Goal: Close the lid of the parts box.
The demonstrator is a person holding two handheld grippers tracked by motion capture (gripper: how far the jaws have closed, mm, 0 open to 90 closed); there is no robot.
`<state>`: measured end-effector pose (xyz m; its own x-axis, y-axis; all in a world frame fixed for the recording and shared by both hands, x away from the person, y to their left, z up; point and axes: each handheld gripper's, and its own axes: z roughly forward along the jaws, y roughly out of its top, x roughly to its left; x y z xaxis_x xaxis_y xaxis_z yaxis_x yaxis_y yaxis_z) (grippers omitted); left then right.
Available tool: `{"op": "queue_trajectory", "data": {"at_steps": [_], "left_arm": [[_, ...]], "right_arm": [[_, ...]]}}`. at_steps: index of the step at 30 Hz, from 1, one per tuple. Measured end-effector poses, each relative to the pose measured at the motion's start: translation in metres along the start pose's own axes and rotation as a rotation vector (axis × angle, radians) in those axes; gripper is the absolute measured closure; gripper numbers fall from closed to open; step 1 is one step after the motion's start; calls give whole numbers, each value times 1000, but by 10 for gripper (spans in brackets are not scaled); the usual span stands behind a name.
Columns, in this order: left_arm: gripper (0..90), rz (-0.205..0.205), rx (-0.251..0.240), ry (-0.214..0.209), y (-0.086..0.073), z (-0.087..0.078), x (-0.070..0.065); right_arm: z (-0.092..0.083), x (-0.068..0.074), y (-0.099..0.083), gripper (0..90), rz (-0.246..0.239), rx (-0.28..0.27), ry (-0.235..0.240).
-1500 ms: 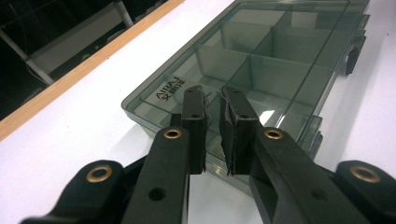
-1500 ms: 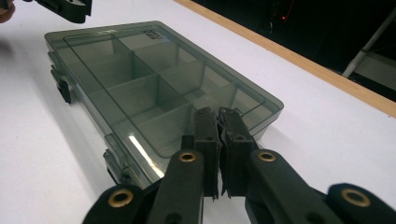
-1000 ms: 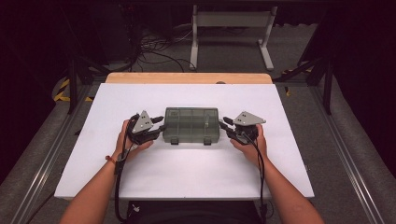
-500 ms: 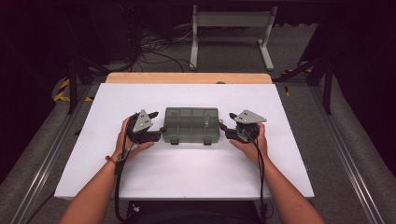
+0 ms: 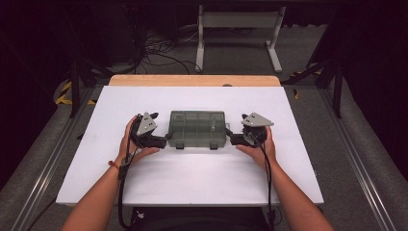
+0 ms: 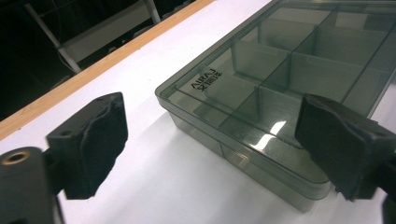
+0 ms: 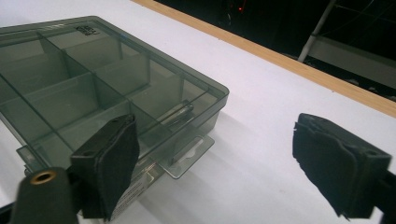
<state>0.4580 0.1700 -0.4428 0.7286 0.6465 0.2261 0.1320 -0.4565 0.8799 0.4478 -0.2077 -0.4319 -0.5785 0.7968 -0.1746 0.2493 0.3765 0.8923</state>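
A smoky grey see-through compartment box [image 5: 198, 129] lies flat with its lid down in the middle of the white table [image 5: 192, 178]. My left gripper [image 5: 162, 140] sits at its left end, my right gripper [image 5: 233, 138] at its right end, each in a hand resting on the table. In the left gripper view the left gripper [image 6: 215, 149] has just been opening; a corner of the box [image 6: 280, 79] lies ahead between the spread jaws, untouched. The right gripper [image 7: 224, 168] has also just been opening, beside the box [image 7: 93, 79], with bare table between its pads.
Two latch tabs [image 5: 178, 145] stick out of the box's near edge. A wooden strip [image 5: 192, 80] runs along the table's far edge, with a metal stand [image 5: 238, 19] and cables on the floor beyond. Metal rails run along both sides of the table.
Both grippers' jaws look spread wider at the box's ends than a second ago. The hands and the box have stayed in place.
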Motion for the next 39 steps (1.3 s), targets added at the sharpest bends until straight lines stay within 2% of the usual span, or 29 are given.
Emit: {"op": "queue_trajectory", "data": {"at_steps": [4, 5, 8, 12, 14, 16, 25, 31, 39], "left_arm": [[56, -9, -16, -17, 0, -1, 0], [50, 1, -15, -21, 0, -1, 0], [31, 6, -16, -34, 0, -2, -1], [28, 8, -24, -43, 1, -3, -2], [28, 4, -26, -61, 2, -5, -4], [28, 25, -31, -61, 3, -8, -9], [31, 21, -40, -94, 3, -15, -13], [30, 21, -49, -96, 0, -24, -16], [31, 34, -43, -101, -4, -33, -21]], "right_arm": [[0, -1, 0, 93, 21, -21, 21], [-1, 0, 0, 79, 24, -26, 20], [-1, 0, 0, 48, 13, -26, 34], [-2, 1, 1, 48, 10, -22, 30], [-2, 2, 1, 48, -3, -15, 20], [-3, 3, 1, 52, -9, -12, 15], [-8, 11, 2, 66, -25, -7, 31], [-16, 18, 0, 68, -65, -2, 26], [-25, 22, -1, 70, -67, -19, 39]]}}
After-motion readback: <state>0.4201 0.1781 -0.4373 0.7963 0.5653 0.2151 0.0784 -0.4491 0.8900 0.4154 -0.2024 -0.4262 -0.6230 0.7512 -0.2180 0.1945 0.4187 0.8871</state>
